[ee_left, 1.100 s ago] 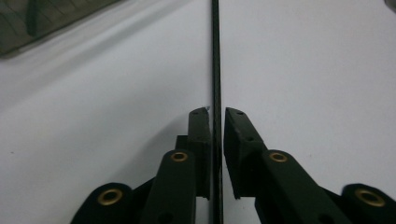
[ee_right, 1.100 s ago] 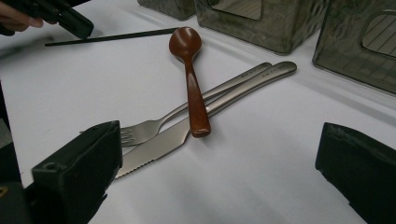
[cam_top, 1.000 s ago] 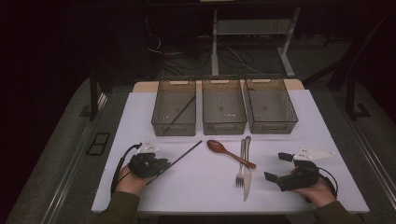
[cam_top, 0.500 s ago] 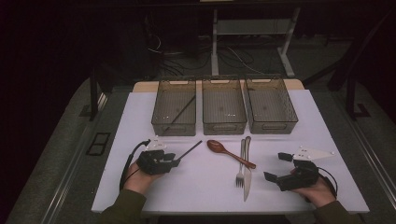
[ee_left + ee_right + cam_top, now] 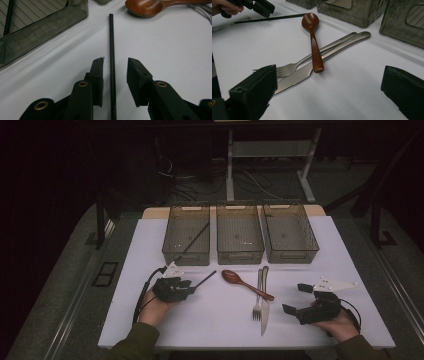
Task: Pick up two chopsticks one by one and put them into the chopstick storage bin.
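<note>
Your white table carries three smoky plastic bins in a row at its far edge; the left bin already holds one black stick, while the middle bin and the right bin look bare. Nearer you, in the middle, lie a knife and a fork side by side with a wooden spoon laid across their handles, all untouched. Your right gripper rests on the table at the right with its jaws spread wide and nothing between them, well apart from the cutlery. The work in hand is at your left: your left gripper sits low over the second black stick, which lies flat on the table just in front of the left bin, its far end pointing towards the spoon. That stick runs straight down the gap between the two jaws, and those jaws have just been closing in on it, yet a sliver of table shows on either side, so the pads are not pressing and nothing is held. You are at the grasp step of what looks like a sorting job. Next, close squarely on the thin rod, keep the tips low so it does not roll out, then lift it and carry it to the left bin.
</note>
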The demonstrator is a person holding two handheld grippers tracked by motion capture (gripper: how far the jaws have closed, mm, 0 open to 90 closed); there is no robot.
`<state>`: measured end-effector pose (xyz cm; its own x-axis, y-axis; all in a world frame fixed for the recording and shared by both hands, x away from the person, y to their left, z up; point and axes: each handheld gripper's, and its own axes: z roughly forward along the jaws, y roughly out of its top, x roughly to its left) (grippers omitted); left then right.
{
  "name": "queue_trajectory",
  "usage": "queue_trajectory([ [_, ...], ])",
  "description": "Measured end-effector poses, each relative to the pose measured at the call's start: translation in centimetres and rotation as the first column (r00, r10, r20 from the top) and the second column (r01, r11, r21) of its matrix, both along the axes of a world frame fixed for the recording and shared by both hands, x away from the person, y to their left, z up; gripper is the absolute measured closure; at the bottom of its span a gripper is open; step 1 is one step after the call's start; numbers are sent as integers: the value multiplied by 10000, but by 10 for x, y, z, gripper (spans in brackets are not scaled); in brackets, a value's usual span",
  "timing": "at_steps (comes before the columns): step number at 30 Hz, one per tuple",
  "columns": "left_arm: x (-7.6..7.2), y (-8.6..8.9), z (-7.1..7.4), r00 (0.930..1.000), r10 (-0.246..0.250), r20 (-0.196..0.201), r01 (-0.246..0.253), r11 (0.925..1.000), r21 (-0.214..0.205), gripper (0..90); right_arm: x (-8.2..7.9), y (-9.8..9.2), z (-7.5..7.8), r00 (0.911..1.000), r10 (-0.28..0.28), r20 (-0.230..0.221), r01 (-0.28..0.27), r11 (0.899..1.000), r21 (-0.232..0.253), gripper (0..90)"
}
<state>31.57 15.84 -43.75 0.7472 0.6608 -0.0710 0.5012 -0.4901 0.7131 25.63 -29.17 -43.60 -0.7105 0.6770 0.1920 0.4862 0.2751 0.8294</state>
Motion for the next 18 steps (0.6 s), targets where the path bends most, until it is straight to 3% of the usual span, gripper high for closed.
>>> queue_trajectory([
  [8, 3, -2, -4, 10000, -49, 6, 49, 10000, -13, 740, 0, 0, 0, 10000, -2, -15, 2, 10000, 19, 9],
  [18, 3, -3, -9, 9998, -161, -115, 166, 9992, 365, 807, -1, 0, 1, 10000, 0, -21, 0, 10000, 48, 9],
])
